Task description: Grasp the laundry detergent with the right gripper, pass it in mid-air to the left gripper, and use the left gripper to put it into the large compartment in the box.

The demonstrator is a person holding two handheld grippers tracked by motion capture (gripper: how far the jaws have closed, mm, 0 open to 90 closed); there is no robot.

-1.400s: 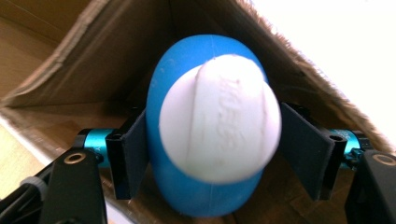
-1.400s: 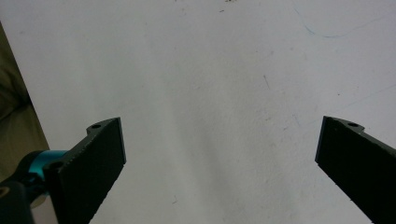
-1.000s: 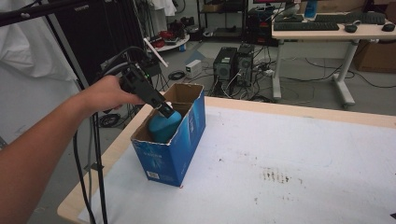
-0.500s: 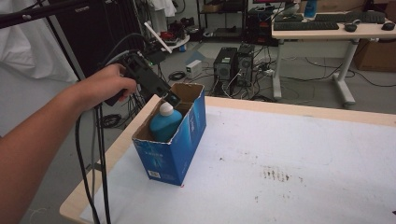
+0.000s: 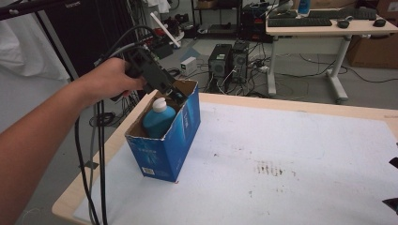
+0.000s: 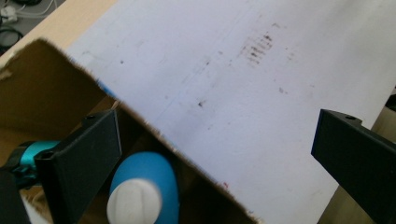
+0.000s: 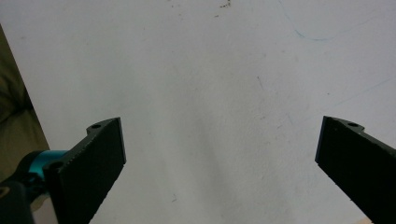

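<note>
An open blue cardboard box [image 5: 165,149] stands near the table's left edge. Inside it is a blue bottle [image 5: 158,121] with a white cap, upright. A hand holds my left gripper [image 5: 174,93] just above the box's far rim, past the bottle's cap, and it touches neither. In the left gripper view my left gripper [image 6: 217,119] is open, its jaws wide apart over the box's brown inner wall [image 6: 42,93] and the bottle [image 6: 144,182]. At the table's right edge my right gripper [image 5: 393,183] is open, and its own view shows the right gripper [image 7: 219,123] holding nothing.
A white mat [image 5: 281,140] with dark smudges [image 5: 274,169] covers the wooden table. Black cables [image 5: 98,154] hang from the left gripper beside the table's left edge. On the floor beyond are computer towers [image 5: 230,61] and a desk [image 5: 328,26].
My left gripper has risen out of the box and drawn back to the left. The bottle has stayed in the box.
</note>
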